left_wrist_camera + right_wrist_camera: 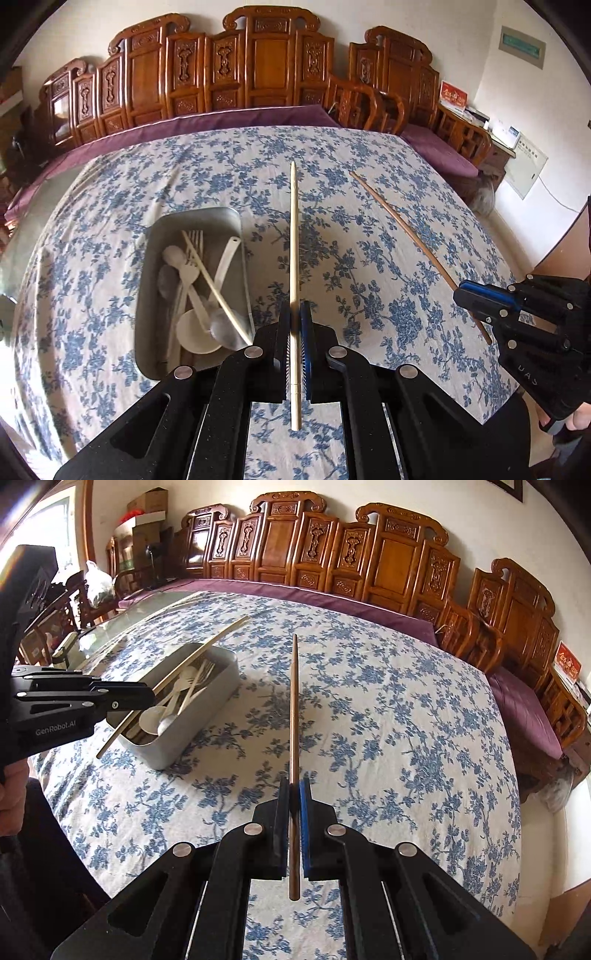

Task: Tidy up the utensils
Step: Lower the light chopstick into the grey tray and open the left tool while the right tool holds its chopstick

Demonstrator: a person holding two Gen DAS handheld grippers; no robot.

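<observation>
Left claw (295, 314) clamps pale chopstick (293, 236); right claw (294, 790) clamps brown chopstick (294, 709); tray (155, 295) left of both

The left gripper (295, 314) is seen at the bottom centre of its own view, fingers pressed together. The right gripper (294, 790) is likewise clamped tight, and is also seen at the right edge of the left view.

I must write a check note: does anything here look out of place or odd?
Nothing looks spilled or damaged. Two chopsticks are not yet in the metal tray: the left gripper holds a pale chopstick, the right gripper a brown chopstick.
</observation>
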